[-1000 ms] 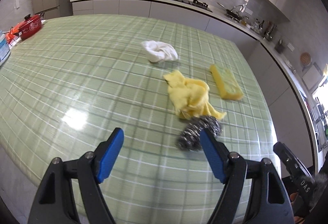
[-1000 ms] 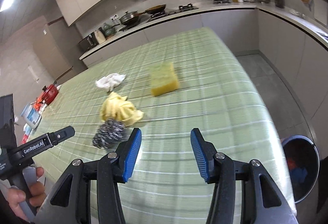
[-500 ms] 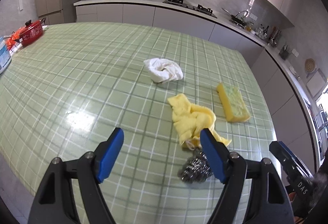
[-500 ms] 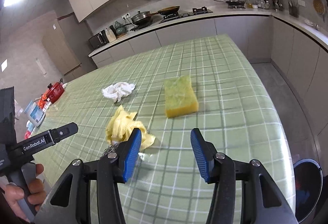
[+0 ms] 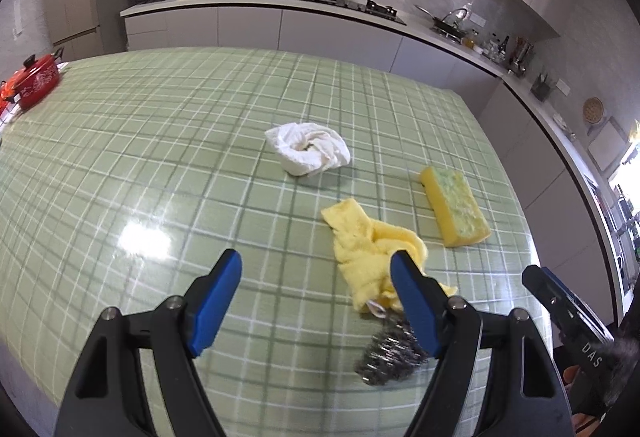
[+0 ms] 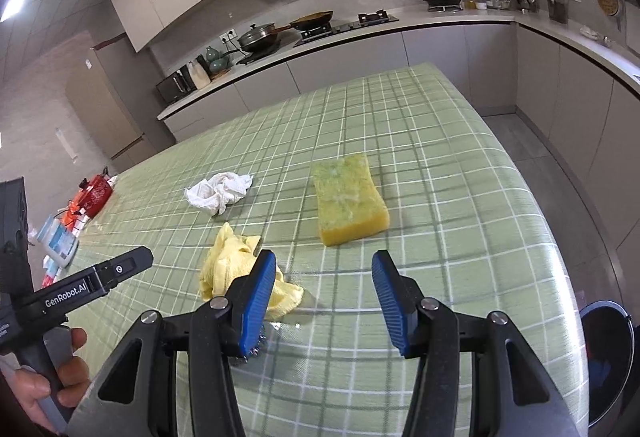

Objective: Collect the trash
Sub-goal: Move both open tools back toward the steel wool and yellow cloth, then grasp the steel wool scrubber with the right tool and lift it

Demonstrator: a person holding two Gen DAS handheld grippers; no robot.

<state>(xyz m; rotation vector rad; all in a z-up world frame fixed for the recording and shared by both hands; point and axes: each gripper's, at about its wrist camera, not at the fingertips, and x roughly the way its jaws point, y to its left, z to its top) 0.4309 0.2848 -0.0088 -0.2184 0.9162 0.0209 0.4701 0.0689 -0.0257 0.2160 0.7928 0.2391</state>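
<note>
1. The left tool [image 5: 316,269] is hovering over the green checked desk [image 5: 160,141], jaws apart and empty.
2. A white cloth [image 5: 307,153] is lying at its twelve o'clock, well apart.
3. A yellow cloth [image 5: 370,253] is lying at one o'clock, touching a steel scourer [image 5: 386,359].
4. A yellow sponge [image 6: 349,207] is resting at twelve o'clock of the right tool [image 6: 323,279], whose jaws are standing apart, gripping nothing.
5. A bin [image 6: 608,361] is standing on the floor at four o'clock.

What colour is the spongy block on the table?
The sponge is yellow with a green scrubby top. It shows best in the right wrist view.
</note>
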